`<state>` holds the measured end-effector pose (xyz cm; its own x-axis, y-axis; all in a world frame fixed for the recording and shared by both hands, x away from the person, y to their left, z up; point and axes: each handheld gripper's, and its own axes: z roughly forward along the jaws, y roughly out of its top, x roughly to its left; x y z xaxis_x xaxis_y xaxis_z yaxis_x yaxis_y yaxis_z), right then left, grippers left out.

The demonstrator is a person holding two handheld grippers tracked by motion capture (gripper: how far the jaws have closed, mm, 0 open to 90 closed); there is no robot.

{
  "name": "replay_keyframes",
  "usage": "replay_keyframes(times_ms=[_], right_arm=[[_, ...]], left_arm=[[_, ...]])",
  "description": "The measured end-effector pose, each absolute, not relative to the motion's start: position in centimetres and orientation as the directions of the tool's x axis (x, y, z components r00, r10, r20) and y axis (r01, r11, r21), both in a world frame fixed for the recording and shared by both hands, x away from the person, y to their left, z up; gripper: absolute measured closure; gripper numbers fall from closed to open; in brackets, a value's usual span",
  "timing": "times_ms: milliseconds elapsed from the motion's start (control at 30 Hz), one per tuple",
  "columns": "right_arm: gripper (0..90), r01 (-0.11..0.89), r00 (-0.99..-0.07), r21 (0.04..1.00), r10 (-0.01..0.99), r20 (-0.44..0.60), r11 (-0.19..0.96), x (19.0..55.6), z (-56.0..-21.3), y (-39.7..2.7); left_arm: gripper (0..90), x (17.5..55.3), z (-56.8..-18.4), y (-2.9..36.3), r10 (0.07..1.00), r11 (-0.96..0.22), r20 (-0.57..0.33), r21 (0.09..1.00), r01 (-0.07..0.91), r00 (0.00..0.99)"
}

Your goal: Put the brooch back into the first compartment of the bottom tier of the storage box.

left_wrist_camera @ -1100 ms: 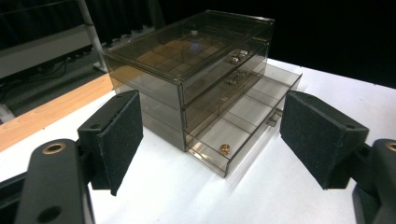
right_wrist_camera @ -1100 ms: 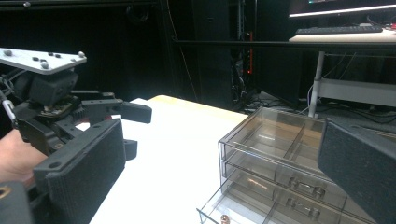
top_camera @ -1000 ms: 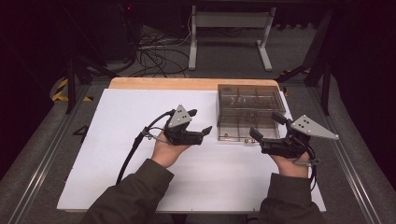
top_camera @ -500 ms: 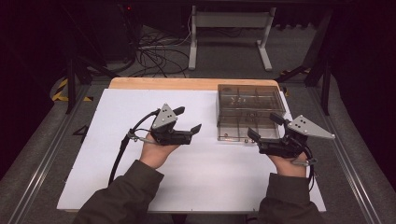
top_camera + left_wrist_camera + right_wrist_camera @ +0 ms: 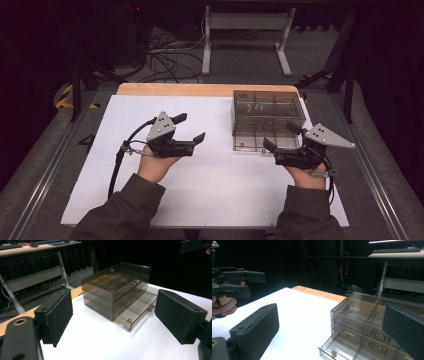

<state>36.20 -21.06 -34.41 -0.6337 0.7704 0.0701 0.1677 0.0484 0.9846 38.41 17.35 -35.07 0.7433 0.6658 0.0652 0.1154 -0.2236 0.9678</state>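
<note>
The clear drawer box (image 5: 267, 120) was seen at the counter's (image 5: 210, 190) far right, bottom drawer (image 5: 136, 315) pulled out. L gripper (image 5: 189, 129) was held w/ jaws wide, just opened further, nothing between; R gripper (image 5: 282, 136), jaws wide & empty, was held just before the box.

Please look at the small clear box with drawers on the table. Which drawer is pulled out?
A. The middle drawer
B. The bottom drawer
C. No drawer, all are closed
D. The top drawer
B. In the left gripper view the bottom drawer of the box sticks out in front of the two closed drawers above it, and a small brass-coloured piece lies in it near the front.
</note>
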Motion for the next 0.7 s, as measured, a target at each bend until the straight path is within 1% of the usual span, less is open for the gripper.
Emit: replay_keyframes(times_ms=[300, 700], right_arm=[[1.7, 0.172, -0.63, 0.984, 0.773, 0.073, 0.048, 36.2, -34.5, -21.1], [1.7, 0.176, -0.628, 0.983, 0.775, 0.074, 0.049, 36.4, -34.8, -20.9]], left_arm=[[15.7, 37.4, -35.0, 19.2, 0.668, -0.221, 0.071, 0.97, 0.106, 0.741], [15.1, 36.3, -35.1, 21.5, 0.677, -0.197, 0.055, 0.974, 0.108, 0.734]])
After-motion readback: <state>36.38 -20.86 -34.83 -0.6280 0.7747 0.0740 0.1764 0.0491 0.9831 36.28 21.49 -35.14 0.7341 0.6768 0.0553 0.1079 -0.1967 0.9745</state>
